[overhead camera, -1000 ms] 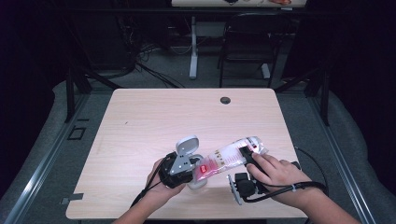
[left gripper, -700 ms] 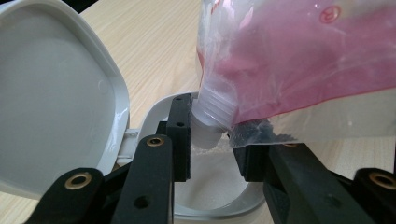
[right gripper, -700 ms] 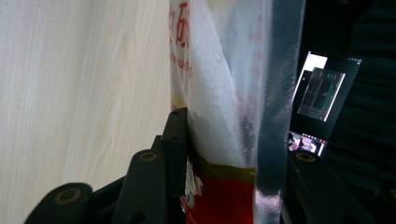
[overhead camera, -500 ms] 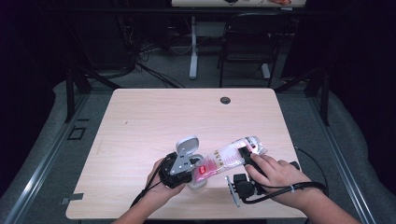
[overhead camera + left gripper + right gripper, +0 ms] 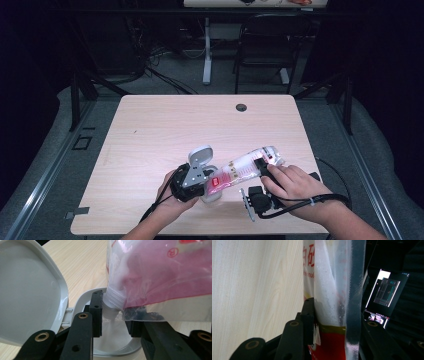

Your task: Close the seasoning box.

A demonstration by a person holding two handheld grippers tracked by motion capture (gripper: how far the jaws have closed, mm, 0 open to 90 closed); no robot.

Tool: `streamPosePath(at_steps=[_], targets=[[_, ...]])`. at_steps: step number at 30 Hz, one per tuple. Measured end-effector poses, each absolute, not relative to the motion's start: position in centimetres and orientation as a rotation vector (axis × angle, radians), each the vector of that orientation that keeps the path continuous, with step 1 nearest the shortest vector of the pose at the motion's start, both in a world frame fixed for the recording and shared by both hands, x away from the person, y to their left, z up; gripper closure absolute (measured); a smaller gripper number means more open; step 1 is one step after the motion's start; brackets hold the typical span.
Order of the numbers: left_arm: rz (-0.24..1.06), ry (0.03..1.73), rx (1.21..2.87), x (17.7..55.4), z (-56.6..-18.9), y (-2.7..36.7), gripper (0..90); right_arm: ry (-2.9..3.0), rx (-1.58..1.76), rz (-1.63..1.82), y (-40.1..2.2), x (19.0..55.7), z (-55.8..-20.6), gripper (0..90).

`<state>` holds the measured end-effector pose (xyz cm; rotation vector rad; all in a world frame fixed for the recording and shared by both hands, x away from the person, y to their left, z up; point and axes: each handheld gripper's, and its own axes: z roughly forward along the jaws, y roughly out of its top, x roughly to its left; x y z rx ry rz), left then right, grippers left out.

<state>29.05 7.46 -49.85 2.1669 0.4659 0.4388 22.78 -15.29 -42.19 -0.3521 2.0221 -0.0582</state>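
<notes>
A white container (image 5: 211, 194) with its hinged lid (image 5: 200, 155) swung up stands near the table's front edge. My left gripper (image 5: 194, 183) is shut on its body; in the left gripper view the rim (image 5: 82, 299) curves between the jaws and the lid (image 5: 27, 295) stands at the left. A clear bag with red print (image 5: 244, 170) lies tilted, mouth down over the container, and white grains run from its corner (image 5: 113, 305) into it. My right gripper (image 5: 263, 168) is shut on the bag's upper end (image 5: 329, 290); its jaws have just been closing on it.
The light wooden table (image 5: 175, 125) has a round cable hole (image 5: 241, 107) at the back. A chair and desk legs stand on the floor behind it. A lit screen (image 5: 387, 290) glows off to the side in the right gripper view.
</notes>
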Motion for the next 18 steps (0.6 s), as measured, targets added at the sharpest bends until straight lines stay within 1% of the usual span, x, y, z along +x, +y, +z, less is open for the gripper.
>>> streamPosePath(at_steps=[18], targets=[[0.428,0.467,2.166,29.09,-49.84,7.49,71.2,2.028,-0.358,-0.065,-14.93,22.76,-41.71,69.9]])
